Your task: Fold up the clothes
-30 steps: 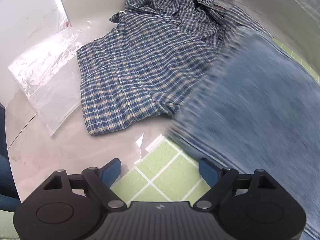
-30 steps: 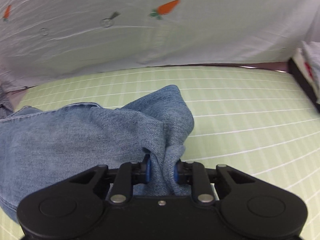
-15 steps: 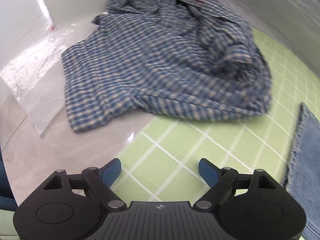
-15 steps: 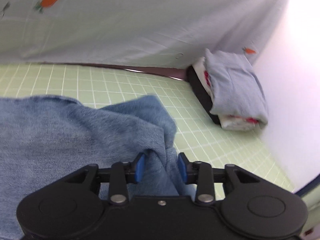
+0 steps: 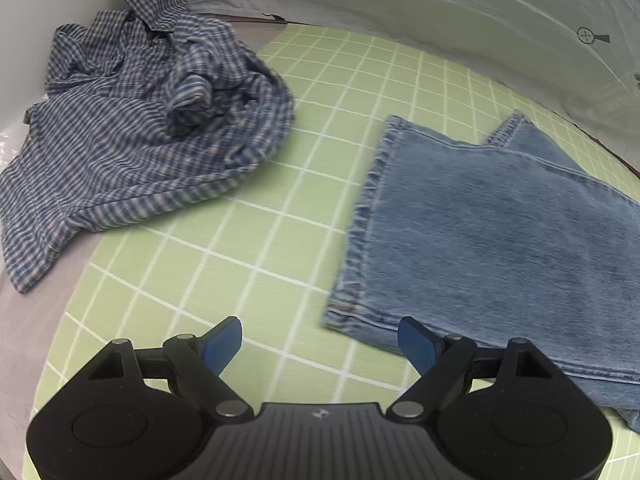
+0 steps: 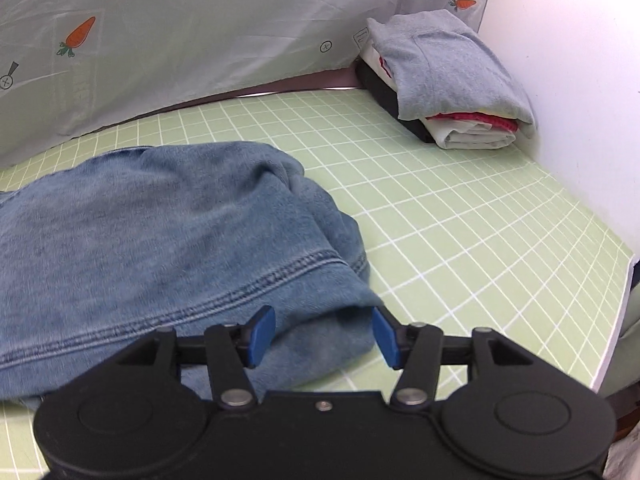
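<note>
- Faded blue denim jeans (image 5: 500,232) lie spread on the green gridded mat (image 5: 224,248); the crumpled blue checked shirt (image 5: 132,128) overhangs its left edge.
- Left gripper (image 5: 320,340) gapes empty; right gripper (image 6: 323,336) gapes around denim, unclamped.
- Judged: jeans being laid or folded; a fresh grip comes next.

Work surface: green grid mat (image 6: 460,208) over a grey tabletop (image 5: 24,320). Items lying directly on it: blue jeans (image 5: 500,232), spread mid-mat; crumpled plaid shirt (image 5: 132,128), straddling the mat's edge and the tabletop; stack of folded clothes (image 6: 444,76) in the far corner
</note>
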### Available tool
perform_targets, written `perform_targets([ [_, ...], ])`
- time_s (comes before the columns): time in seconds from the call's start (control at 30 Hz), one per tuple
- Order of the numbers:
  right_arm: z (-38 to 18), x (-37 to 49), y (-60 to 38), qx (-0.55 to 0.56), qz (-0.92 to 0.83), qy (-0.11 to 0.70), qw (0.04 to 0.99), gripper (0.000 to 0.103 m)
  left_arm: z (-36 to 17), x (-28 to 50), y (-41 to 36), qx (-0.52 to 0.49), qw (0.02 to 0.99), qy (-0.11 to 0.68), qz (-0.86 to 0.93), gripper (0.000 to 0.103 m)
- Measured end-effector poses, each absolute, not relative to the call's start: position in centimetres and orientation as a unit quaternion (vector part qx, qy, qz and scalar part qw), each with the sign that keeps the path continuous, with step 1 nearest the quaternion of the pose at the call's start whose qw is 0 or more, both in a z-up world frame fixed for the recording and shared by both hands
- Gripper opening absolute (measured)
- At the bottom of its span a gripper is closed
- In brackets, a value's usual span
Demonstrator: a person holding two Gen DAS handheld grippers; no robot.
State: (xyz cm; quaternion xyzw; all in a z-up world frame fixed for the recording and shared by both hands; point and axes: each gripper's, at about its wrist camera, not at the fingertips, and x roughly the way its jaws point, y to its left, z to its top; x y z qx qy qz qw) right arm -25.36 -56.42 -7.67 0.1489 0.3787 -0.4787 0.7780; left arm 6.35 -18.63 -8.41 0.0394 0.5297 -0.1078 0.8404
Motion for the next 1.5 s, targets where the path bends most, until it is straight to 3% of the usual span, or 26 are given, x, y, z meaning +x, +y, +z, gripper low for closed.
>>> perform_targets([
  [0.2,-6.9,-26.7,-60.9,0.194,-0.477,0.347,0.784,0.058,-9.1,7.2,-20.2,0.032,0.845,0.527,-0.089,0.086],
  [0.27,-6.9,-26.3,-62.8,0.196,-0.476,0.339,0.788,0.077,-9.5,7.9,-21.0,0.029,0.846,0.526,-0.080,0.086],
  [0.4,-7.7,-23.4,-67.0,0.195,-0.467,0.339,0.793,0.086,-10.4,9.7,-23.2,0.028,0.845,0.530,-0.070,0.086],
  [0.47,-8.0,-21.7,-69.2,0.208,-0.464,0.336,0.792,0.095,-11.0,10.3,-24.5,0.029,0.844,0.531,-0.068,0.086],
  [0.63,-9.0,-17.4,-74.2,0.246,-0.441,0.335,0.795,0.096,-11.8,13.3,-27.7,0.041,0.840,0.535,-0.074,0.088],
  [0.7,-9.9,-15.9,-75.6,0.262,-0.415,0.353,0.797,0.087,-12.0,14.1,-28.5,0.042,0.841,0.534,-0.076,0.089],
  [0.77,-10.7,-14.9,-76.5,0.279,-0.393,0.372,0.793,0.065,-12.0,14.8,-29.2,0.039,0.843,0.532,-0.075,0.089],
  [0.8,-11.0,-14.7,-76.6,0.289,-0.379,0.371,0.797,0.061,-12.1,15.0,-29.5,0.038,0.844,0.529,-0.075,0.088],
  [0.83,-11.3,-14.6,-76.6,0.298,-0.365,0.368,0.802,0.046,-12.0,14.9,-29.6,0.038,0.847,0.525,-0.077,0.087],
  [0.87,-11.4,-14.7,-76.2,0.303,-0.360,0.360,0.805,0.028,-11.9,14.7,-29.8,0.039,0.850,0.519,-0.080,0.078],
  [0.97,-11.3,-15.3,-74.8,0.305,-0.359,0.331,0.818,0.008,-11.3,13.9,-30.0,0.034,0.856,0.505,-0.105,0.017],
  [1.13,-7.9,-17.4,-71.1,0.254,-0.379,0.286,0.843,0.006,-9.3,12.0,-28.8,-0.001,0.864,0.491,-0.115,0.008],
  [1.5,-1.1,-28.8,-60.3,0.174,-0.388,0.217,0.879,0.005,-5.9,1.6,-19.3,-0.007,0.891,0.452,-0.052,0.008],
])
